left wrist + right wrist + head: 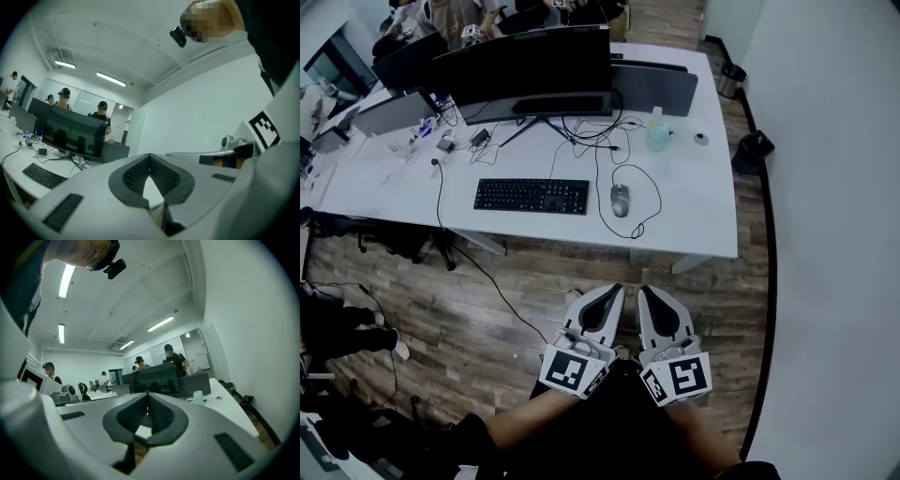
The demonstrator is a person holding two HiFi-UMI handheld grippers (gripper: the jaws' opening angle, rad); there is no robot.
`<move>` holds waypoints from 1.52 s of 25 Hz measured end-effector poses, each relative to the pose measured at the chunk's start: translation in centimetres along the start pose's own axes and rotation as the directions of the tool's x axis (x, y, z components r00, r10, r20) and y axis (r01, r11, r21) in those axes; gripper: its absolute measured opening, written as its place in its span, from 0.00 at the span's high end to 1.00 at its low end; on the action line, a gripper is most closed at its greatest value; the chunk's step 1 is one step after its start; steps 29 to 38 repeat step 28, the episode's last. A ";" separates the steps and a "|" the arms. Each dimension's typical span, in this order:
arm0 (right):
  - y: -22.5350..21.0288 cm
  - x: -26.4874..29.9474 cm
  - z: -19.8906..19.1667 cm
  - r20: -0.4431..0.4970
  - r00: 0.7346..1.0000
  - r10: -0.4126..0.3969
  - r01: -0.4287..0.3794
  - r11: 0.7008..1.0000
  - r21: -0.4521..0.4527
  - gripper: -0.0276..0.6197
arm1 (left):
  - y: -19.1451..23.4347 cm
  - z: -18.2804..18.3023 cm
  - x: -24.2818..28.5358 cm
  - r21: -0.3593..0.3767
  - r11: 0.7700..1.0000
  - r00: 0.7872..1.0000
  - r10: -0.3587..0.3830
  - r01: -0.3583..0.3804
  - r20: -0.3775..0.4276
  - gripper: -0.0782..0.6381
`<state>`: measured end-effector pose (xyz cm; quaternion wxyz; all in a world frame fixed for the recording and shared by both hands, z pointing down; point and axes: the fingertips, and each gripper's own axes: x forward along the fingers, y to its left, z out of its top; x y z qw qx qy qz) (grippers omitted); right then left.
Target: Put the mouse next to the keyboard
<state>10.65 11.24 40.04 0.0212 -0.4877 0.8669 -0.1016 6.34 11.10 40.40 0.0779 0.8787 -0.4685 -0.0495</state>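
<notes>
Hanging side by side low over the wood floor [516, 291], well short of the desk [703, 220], the left gripper [615, 292] and the right gripper [644, 292] point toward it. Each gripper's own view looks along its jaws and shows them closed, ribbed pads meeting at the tips with nothing caught between them. The head view shows only their backs and marker cubes.

Only the head view shows the mouse [620, 199]. It lies on the white desk near the front edge, just right of the black keyboard [532, 195] with a small gap between them. Its cable [651, 202] loops out to the right and runs back toward the monitor [525, 66].

The left gripper view catches the keyboard at its far left, in front of the dark monitor. The right gripper view shows only a sliver of keys through the opening below its pads.

Farther back on the desk stands a pale teal cup [657, 139], which also shows in the right gripper view. Beyond the monitor, both gripper views show people [176, 357] in dark caps and ceiling lights.
</notes>
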 end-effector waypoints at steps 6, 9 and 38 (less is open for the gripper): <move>0.9 -4.0 -0.2 0.009 0.999 -0.043 0.044 0.998 -0.050 0.93 | -2.8 -0.5 -2.3 0.012 1.000 1.000 0.011 -0.011 0.002 0.89; 1.6 -4.7 -0.4 0.016 0.999 -0.047 0.047 0.997 -0.054 0.93 | -2.9 -0.8 -3.3 0.020 1.000 1.000 0.009 -0.009 -0.002 0.89; 6.8 -3.3 -0.9 -0.008 1.000 -0.003 0.002 0.992 -0.124 0.93 | -1.3 0.4 -6.6 0.014 1.000 1.000 -0.002 0.002 0.023 0.89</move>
